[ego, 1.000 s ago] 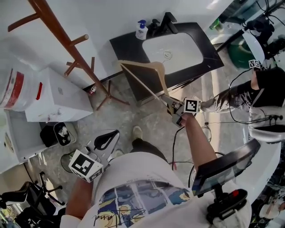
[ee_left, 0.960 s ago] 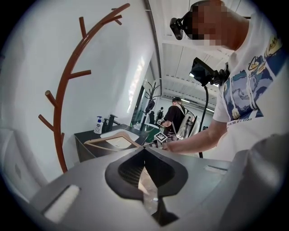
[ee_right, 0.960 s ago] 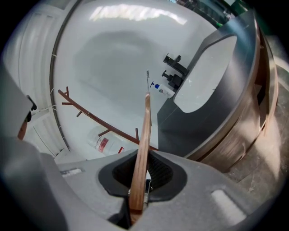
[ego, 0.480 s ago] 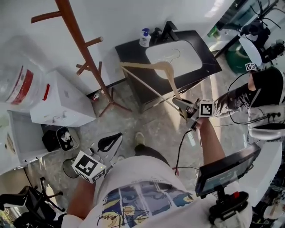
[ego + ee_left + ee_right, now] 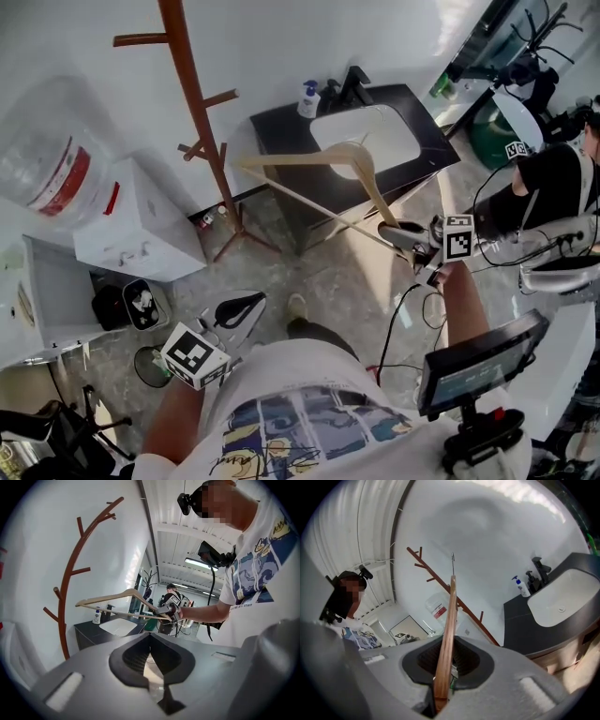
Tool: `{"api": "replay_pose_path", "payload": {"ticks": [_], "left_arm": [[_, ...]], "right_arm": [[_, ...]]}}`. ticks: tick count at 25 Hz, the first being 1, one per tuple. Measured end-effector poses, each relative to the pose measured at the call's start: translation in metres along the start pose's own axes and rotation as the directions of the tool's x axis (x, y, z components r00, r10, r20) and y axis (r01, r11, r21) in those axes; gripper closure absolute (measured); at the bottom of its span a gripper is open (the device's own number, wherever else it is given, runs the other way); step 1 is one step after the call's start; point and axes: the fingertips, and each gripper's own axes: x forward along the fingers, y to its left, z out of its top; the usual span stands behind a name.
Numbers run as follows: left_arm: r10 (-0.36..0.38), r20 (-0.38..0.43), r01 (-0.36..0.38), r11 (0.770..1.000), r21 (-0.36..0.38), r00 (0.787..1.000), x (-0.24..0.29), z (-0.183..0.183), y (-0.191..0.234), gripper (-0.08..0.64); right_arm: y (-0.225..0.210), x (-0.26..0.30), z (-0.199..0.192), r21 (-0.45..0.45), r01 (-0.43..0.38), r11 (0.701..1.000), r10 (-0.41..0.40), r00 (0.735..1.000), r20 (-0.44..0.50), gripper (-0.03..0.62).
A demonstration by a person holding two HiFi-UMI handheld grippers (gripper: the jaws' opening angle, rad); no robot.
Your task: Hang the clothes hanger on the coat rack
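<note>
The brown wooden coat rack [image 5: 192, 112] stands against the white wall at the upper left, its pegs bare; it also shows in the left gripper view [image 5: 68, 588] and in the right gripper view [image 5: 440, 585]. My right gripper [image 5: 389, 232] is shut on one end of the pale wooden clothes hanger [image 5: 309, 161], which it holds up in the air to the right of the rack, above the vanity. In the right gripper view the hanger [image 5: 447, 634] runs straight up from the right gripper [image 5: 443, 686], metal hook on top. My left gripper [image 5: 246, 302] hangs low, shut and holding nothing, its tips [image 5: 150, 637] together.
A black vanity with a white sink [image 5: 375, 127] and a soap bottle [image 5: 307, 98] stands right of the rack. A white cabinet [image 5: 141, 225] and a water jug [image 5: 56, 159] are at the left. Another person [image 5: 553, 187] and a screen on a stand [image 5: 478, 361] are at the right.
My right gripper has risen with the hanger and rolled, so the hanger now lies higher and flatter, closer to the rack's height. The left gripper shifted slightly.
</note>
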Motion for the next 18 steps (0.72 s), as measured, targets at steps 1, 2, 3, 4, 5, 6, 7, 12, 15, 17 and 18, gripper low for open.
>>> {"api": "replay_pose_path", "payload": {"ticks": [1,2,3,4,5,6,7,12,15,17,18], "left_arm": [[-0.003,0.000,0.003,1.000,0.001,1.000,-0.002,0.000,-0.003,0.557],[-0.006,0.000,0.006,1.000,0.000,1.000,-0.005,0.000,-0.005,0.557],[-0.010,-0.001,0.010,1.000,-0.001,1.000,-0.008,-0.001,-0.007,0.557],[-0.014,-0.002,0.014,1.000,-0.001,1.000,-0.010,-0.003,-0.010,0.557],[-0.017,-0.002,0.017,1.000,0.000,1.000,-0.013,-0.005,-0.011,0.557],[-0.017,0.001,0.017,1.000,0.002,1.000,-0.015,-0.006,-0.012,0.557],[-0.016,0.003,0.016,1.000,0.005,1.000,-0.017,-0.006,-0.013,0.557],[0.008,0.020,-0.008,1.000,0.005,1.000,-0.031,-0.004,-0.012,0.557],[0.035,0.032,-0.035,0.999,0.001,0.999,-0.040,-0.004,-0.010,0.557],[0.057,0.042,-0.057,0.998,-0.006,0.998,-0.045,-0.005,-0.007,0.557],[0.068,0.047,-0.068,0.998,-0.009,0.997,-0.047,-0.004,-0.005,0.557]], "right_arm": [[0.010,0.001,0.002,-0.016,-0.012,1.000,0.012,1.000,-0.008,0.549],[0.019,0.002,0.005,-0.031,-0.025,0.999,0.024,1.000,-0.015,0.549],[0.028,0.003,0.008,-0.044,-0.039,0.998,0.038,0.999,-0.022,0.549],[0.037,0.005,0.010,-0.058,-0.054,0.997,0.052,0.998,-0.027,0.549],[0.045,0.007,0.014,-0.071,-0.070,0.995,0.068,0.997,-0.032,0.549],[0.054,0.010,0.018,-0.086,-0.088,0.992,0.085,0.996,-0.037,0.549],[0.062,0.014,0.022,-0.101,-0.106,0.989,0.102,0.994,-0.044,0.549],[0.103,0.041,0.046,-0.132,-0.219,0.967,0.208,0.974,-0.092,0.549],[0.123,0.057,0.063,-0.188,-0.273,0.944,0.250,0.959,-0.133,0.549],[0.130,0.069,0.078,-0.237,-0.299,0.924,0.267,0.950,-0.161,0.549],[0.134,0.075,0.086,-0.251,-0.318,0.914,0.281,0.944,-0.173,0.549]]}}
